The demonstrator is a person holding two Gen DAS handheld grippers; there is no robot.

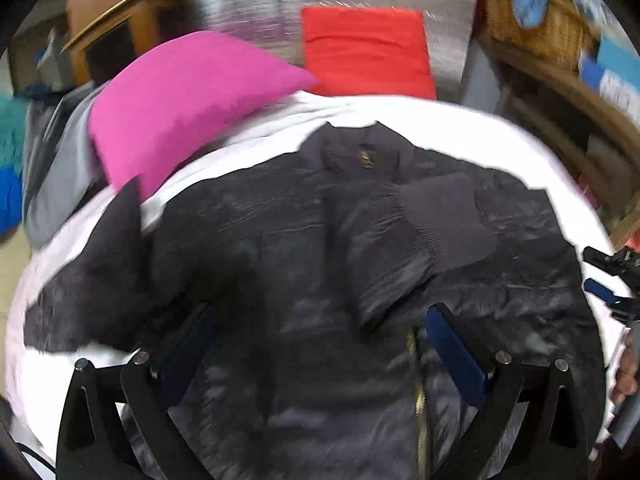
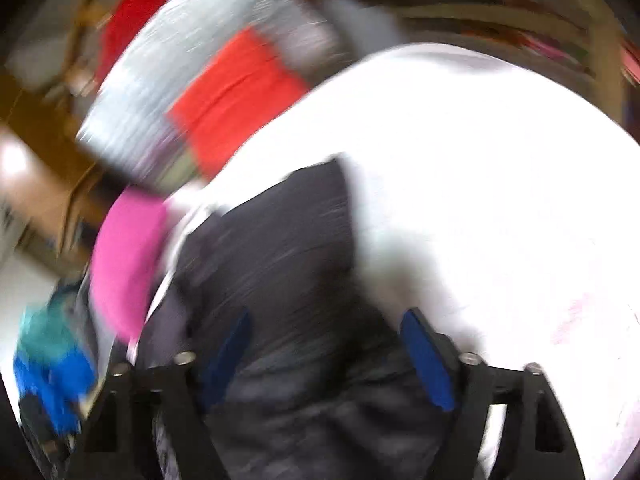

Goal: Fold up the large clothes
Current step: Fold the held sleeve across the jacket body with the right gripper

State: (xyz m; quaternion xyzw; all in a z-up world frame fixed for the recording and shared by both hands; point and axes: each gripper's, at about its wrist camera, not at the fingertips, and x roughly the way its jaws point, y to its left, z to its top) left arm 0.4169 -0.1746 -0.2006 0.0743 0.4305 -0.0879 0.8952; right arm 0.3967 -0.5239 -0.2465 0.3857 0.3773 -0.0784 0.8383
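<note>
The dark jacket lay spread flat on the white bed cover, collar toward the far pillows, its zip running down the front toward the near edge. One sleeve was folded across the chest, its ribbed cuff resting on the body of the garment; the other sleeve stuck out to the left over the white cover. The left gripper hung above the lower front of the jacket with its blue-padded fingers well apart and nothing pinched between them. The right gripper stood over the jacket's right edge, its fingers also spread wide, with dark cloth seen between them but not clamped; that view was heavily blurred. Behind the jacket a pink pillow leaned at the left and a red pillow sat against the silver backing. A wicker basket stood at the far right.
</note>
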